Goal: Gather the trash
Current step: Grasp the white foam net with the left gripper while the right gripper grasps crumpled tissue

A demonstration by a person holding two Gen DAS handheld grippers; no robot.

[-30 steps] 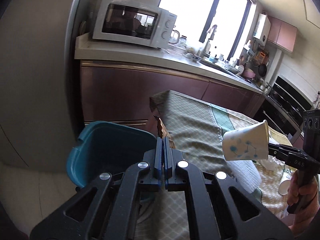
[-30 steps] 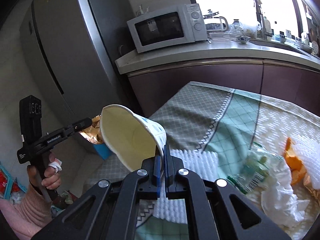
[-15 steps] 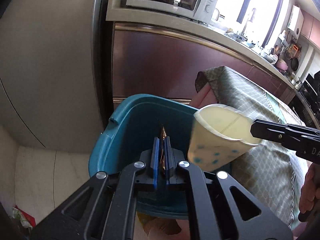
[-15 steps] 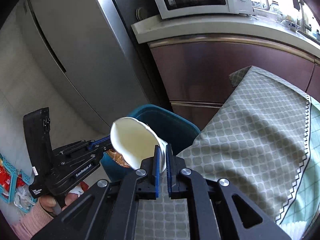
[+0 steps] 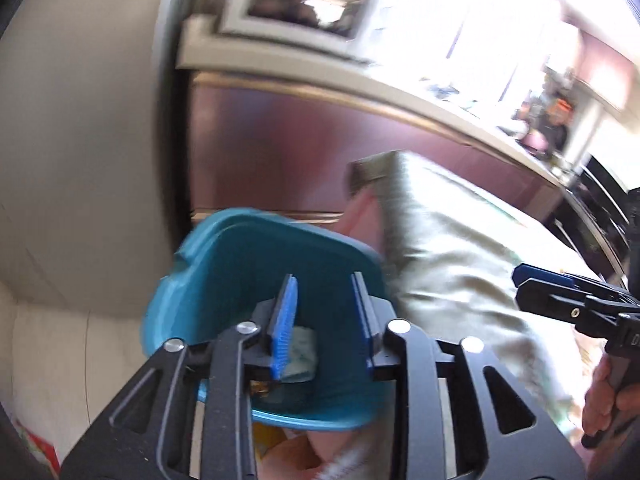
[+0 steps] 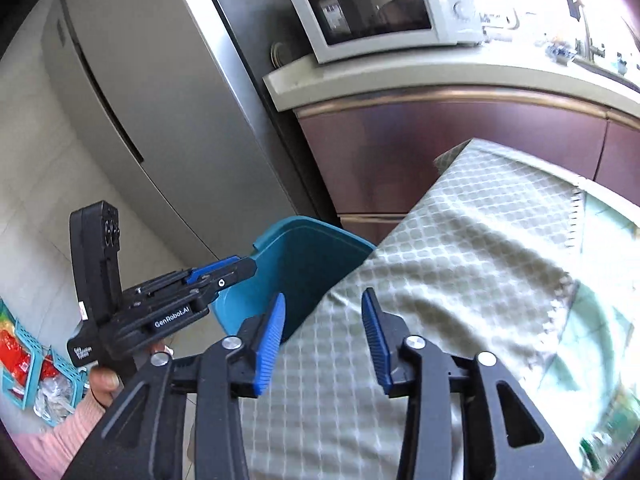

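Note:
The teal bin [image 5: 240, 272] stands on the floor against the table's corner. My left gripper [image 5: 323, 284] hangs over its mouth, its jaws opening with nothing between them. Deep inside the bin lie a pale piece that looks like the paper cup [image 5: 304, 350] and a bit of golden wrapper [image 5: 260, 389]. My right gripper [image 6: 324, 300] is above the tablecloth's edge beside the bin [image 6: 304, 256], its jaws opening and empty. The right gripper [image 5: 520, 286] shows at the right of the left wrist view, and the left gripper [image 6: 244, 266] at the bin's rim in the right wrist view.
A checked green tablecloth [image 6: 460, 260] covers the table to the right of the bin. A steel fridge [image 6: 160, 100] and a maroon cabinet [image 6: 420, 152] with a microwave [image 6: 380, 8] stand behind. Teal baskets [image 6: 24, 360] sit on the floor at the far left. A hand [image 6: 104, 384] in a pink sleeve holds the left gripper.
Both grippers went from shut to open. The cup left the right gripper and the wrapper left the left one; both now lie in the bin. The right gripper drew back over the tablecloth.

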